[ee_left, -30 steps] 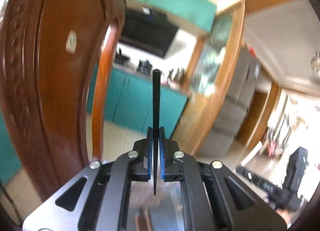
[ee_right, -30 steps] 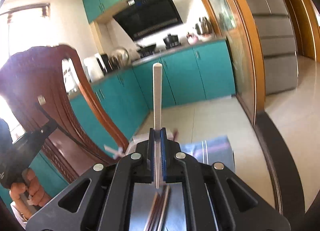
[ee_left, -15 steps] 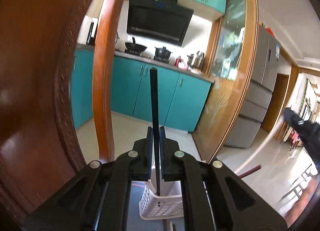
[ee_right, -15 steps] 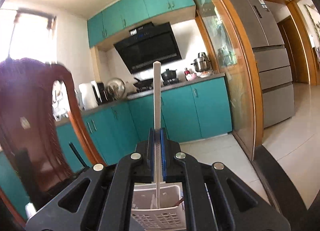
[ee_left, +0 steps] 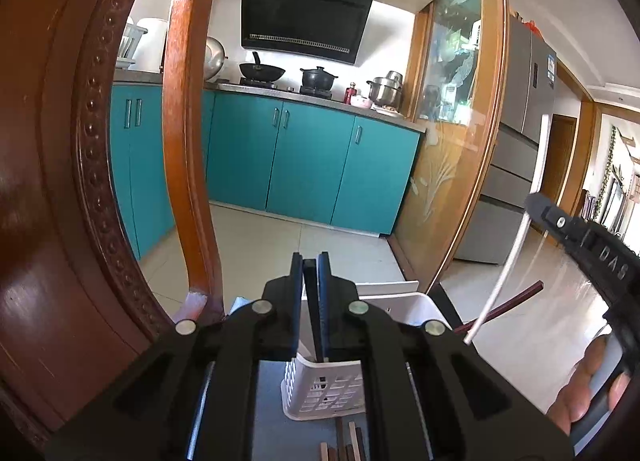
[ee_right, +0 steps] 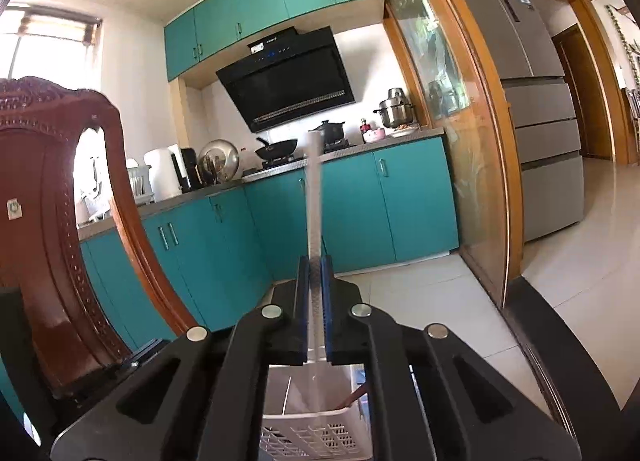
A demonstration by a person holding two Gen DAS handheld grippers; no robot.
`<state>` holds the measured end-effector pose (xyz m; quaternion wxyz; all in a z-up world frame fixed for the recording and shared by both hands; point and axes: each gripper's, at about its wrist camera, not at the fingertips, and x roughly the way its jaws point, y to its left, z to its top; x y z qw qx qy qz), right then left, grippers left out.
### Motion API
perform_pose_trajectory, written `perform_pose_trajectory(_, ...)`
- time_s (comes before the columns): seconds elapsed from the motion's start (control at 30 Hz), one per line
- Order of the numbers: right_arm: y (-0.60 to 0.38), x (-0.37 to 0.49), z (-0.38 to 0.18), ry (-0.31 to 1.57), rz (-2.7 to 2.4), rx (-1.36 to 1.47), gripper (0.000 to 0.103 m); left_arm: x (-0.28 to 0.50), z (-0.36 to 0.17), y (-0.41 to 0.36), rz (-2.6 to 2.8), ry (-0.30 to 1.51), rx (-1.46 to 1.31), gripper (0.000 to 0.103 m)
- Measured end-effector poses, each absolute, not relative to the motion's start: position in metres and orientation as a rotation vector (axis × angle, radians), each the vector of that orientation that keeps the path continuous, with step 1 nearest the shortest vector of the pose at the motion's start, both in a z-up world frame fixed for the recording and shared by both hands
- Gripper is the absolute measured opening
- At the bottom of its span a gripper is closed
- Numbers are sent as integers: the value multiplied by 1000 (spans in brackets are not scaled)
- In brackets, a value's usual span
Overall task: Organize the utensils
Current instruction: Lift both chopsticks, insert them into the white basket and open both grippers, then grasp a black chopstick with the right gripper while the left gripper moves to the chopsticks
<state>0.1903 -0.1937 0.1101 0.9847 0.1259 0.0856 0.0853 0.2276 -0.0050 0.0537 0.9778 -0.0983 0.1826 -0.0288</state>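
The left gripper (ee_left: 311,275) was clamped on a black chopstick (ee_left: 316,325), its long axis upright and its lower end inside the white basket (ee_left: 320,397) at bottom centre. The right gripper (ee_right: 316,281) pinched a white chopstick (ee_right: 314,197) that ran straight up the middle of the frame, its lower tip over the same basket (ee_right: 320,437). A brown stick (ee_left: 504,309) already leaned out over the rim, toward the right of the frame. More sticks (ee_left: 346,445) lay on the table. If the white one were let go while tilted, I judged it could catch the rim or that leaning stick and tip out.
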Motion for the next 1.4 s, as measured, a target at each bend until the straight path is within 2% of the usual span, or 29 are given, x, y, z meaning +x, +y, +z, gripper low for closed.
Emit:
perform_pose_trajectory(0.1,-197,190,114,157,175,278,6,229,52,-4,-57,377,-199,11)
perform_pose_trajectory(0.2,-200,187,122,112,179,313,6,230,55,-3,-67,382,-209,27)
perform_pose_trajectory(0.23,-201,185,123,91,182,322,6,227,58,-1,-72,375,-219,37)
perform_pose_trajectory(0.27,-200,185,126,74,182,326,6,221,60,3,-75,365,-225,42)
perform_pose_trajectory(0.33,-197,185,129,34,175,320,6,210,66,9,-67,333,-227,44)
perform_pose_trajectory(0.47,-183,199,118,30,170,272,7,192,72,26,-43,304,-250,47)
perform_pose_trajectory(0.63,-164,225,82,160,194,205,7,188,60,33,-53,363,-246,47)
perform_pose_trajectory(0.77,-157,214,82,186,204,146,7,188,39,22,-68,423,-195,47)
perform_pose_trajectory(0.9,-160,191,83,200,177,126,18,186,12,14,-80,523,-160,48)
perform_pose_trajectory(1.0,-172,172,78,253,193,194,19,184,-5,12,-93,600,-148,48)
perform_pose_trajectory(1.13,-180,140,45,407,223,166,19,183,-25,14,-62,700,-109,48)
perform_pose_trajectory(1.3,-163,161,-53,912,267,121,19,176,-49,17,-40,794,-149,48)
perform_pose_trajectory(1.4,-148,166,-72,970,261,46,19,170,-68,13,-9,861,-154,48)
